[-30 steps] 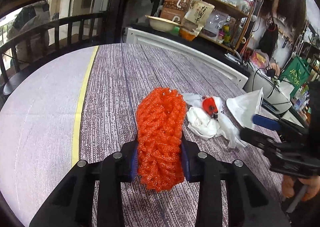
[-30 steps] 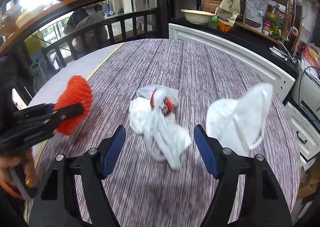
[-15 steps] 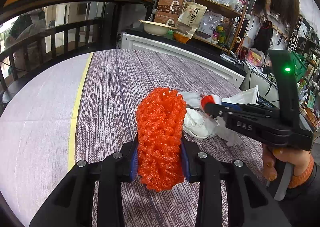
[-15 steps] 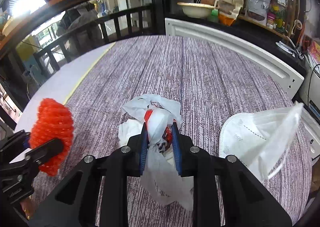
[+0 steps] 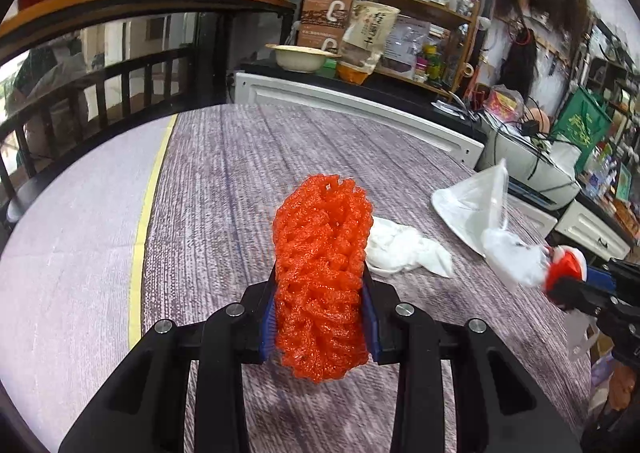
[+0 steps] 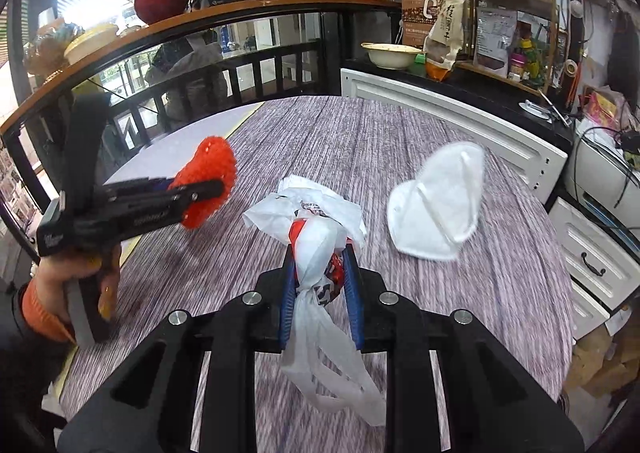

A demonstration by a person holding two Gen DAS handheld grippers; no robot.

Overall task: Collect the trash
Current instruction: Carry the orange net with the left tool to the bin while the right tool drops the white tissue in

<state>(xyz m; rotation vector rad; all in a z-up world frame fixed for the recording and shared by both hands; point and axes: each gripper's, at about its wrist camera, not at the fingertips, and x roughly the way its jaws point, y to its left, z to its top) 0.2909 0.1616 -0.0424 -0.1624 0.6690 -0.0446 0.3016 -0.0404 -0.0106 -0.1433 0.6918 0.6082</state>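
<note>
Right wrist view showed your right gripper (image 6: 318, 281) clenched on a knotted white plastic bag (image 6: 316, 249) with red print, lifted off the table (image 6: 400, 141). Your left gripper (image 5: 320, 317) was clamped on the orange foam net (image 5: 322, 273) — two pieces collected. Left lying: a white face mask (image 6: 436, 209) and — in the left view — crumpled tissue (image 5: 404, 251).
</note>
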